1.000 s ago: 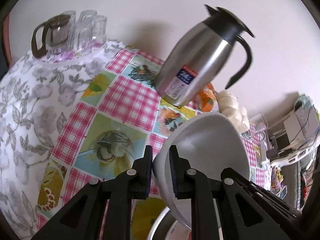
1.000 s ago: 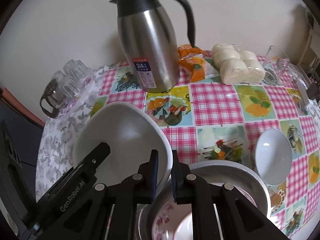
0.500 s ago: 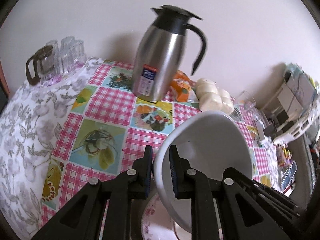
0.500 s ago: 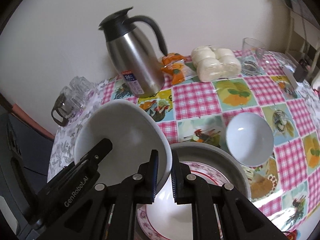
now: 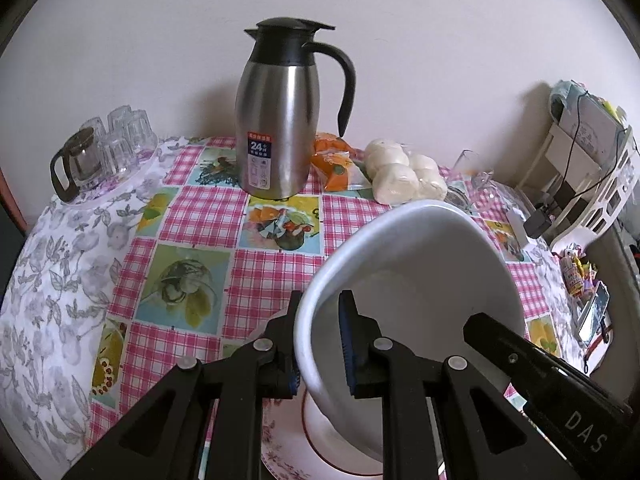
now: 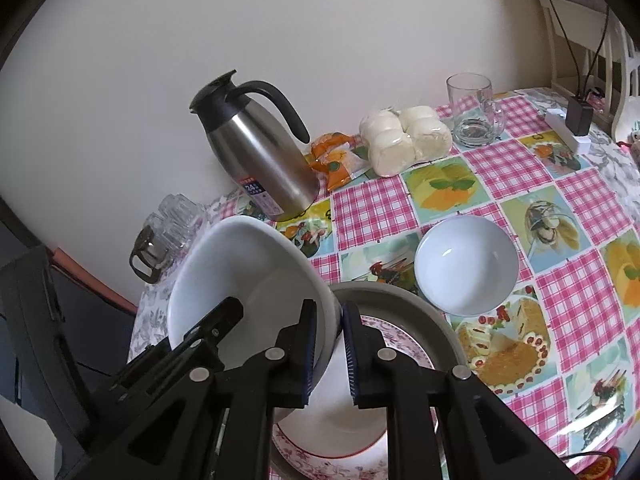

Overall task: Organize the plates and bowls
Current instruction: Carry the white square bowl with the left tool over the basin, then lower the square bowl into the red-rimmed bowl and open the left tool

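Pinching the rim of the large white bowl (image 5: 420, 280) with the jaws of the left gripper (image 5: 318, 340): one pad inside the wall, one outside, nearly pressed together. Gripping the opposite rim with the right gripper (image 6: 326, 348), whose jaws are opening, the bowl's wall between them and both pads on it. Holding the bowl tilted and clear of the worktop (image 5: 200, 220), right at both pairs of jaws.

Seen from the left wrist only as a sliver under the jaws: a flowered plate (image 5: 288, 440). Shown more fully from the right wrist, directly below and just beyond the jaws, lying inside a grey basin (image 6: 400, 292). Visible from the right wrist alone: a small white bowl (image 6: 466, 266), ahead and to the right of the jaws, just beside the basin's rim, and a glass mug (image 6: 474, 112) far ahead on the right.

Shared by both views, well ahead of the jaws against the wall: a steel jug (image 5: 276, 128), an orange packet (image 5: 334, 160) and wrapped white buns (image 5: 404, 176). Clearer from the left wrist, far ahead on the left: a cluster of glass cups (image 5: 124, 136) with a glass teapot.
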{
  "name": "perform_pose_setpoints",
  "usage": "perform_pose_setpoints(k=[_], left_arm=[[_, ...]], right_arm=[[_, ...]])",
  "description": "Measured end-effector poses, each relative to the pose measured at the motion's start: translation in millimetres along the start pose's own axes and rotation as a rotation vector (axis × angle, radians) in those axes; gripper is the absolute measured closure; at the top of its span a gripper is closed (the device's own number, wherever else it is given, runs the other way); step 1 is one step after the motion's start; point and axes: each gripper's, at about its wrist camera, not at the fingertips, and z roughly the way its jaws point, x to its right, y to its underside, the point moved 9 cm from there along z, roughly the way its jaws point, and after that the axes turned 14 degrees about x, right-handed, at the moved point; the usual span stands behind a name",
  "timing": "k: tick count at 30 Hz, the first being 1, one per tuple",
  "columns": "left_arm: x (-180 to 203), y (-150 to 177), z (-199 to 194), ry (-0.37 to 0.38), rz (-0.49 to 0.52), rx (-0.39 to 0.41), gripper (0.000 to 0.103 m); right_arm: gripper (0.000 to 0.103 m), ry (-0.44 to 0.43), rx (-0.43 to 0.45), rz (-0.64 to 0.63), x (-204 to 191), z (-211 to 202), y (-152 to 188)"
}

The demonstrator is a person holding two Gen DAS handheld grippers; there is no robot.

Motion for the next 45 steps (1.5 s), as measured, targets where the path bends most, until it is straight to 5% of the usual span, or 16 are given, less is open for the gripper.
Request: perform_pose_setpoints(k=[24, 45], left_arm=[[48, 12, -16, 0.005, 0.066, 0.016, 0.086], [17, 39, 5, -0.046, 0.000, -0.137, 0.079]], right_arm=[[0.086, -0.030, 0.007, 0.070, 40, -34, 0], [0.086, 0.005, -0.148, 0.016, 30, 0, 41]])
